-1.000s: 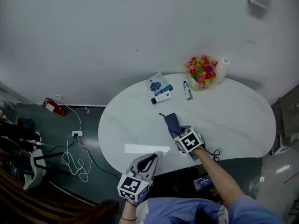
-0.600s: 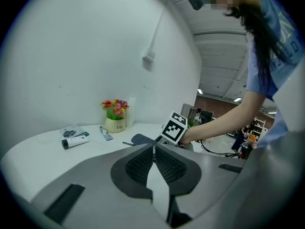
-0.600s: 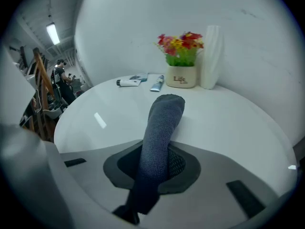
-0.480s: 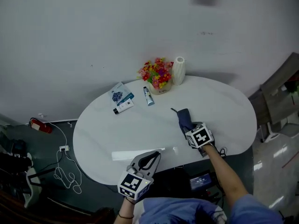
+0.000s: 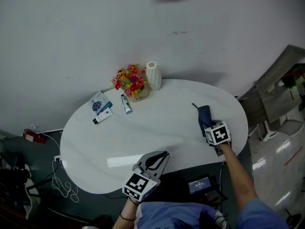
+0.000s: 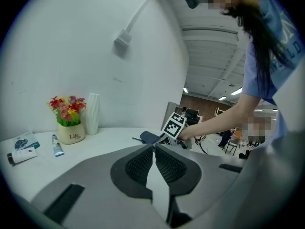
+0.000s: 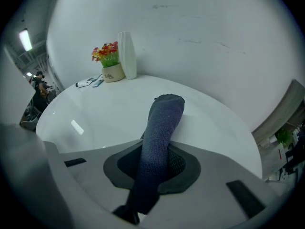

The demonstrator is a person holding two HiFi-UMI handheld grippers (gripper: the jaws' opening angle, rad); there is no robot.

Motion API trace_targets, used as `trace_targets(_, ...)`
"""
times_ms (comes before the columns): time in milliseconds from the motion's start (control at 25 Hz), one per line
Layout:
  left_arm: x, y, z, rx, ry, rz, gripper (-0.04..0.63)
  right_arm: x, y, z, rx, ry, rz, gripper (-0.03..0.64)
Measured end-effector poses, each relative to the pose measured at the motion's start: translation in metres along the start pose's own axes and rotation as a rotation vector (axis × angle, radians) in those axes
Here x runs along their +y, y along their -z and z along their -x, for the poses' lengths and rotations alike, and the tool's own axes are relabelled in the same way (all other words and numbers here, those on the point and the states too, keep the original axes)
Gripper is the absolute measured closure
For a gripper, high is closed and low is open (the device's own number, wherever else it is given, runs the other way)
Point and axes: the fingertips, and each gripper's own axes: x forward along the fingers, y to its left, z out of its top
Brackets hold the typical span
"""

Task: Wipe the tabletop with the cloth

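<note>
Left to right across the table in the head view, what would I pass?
Blue-and-white flat packet, pot of red and yellow flowers, white ribbed vase, dark blue cloth in the right gripper.

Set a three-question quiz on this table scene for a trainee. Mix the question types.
1. Multiple choice: what is clamped in the right gripper? A) a dark cloth B) a sponge C) nothing
2. True or false: the left gripper has its jaws wide apart.
3. Fill in: at the far edge of the table, the white vase stands beside a pot of ____.

Key
1. A
2. False: its jaws are together, with nothing between them.
3. flowers
</note>
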Motion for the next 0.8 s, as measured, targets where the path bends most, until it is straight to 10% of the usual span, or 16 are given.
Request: trace_targets(800,-0.031,-0.008,-0.031,0.052,0.043,-0.045,0.575,-0.210,0.104,0.083,0.033,0.321,-0.295,0.549)
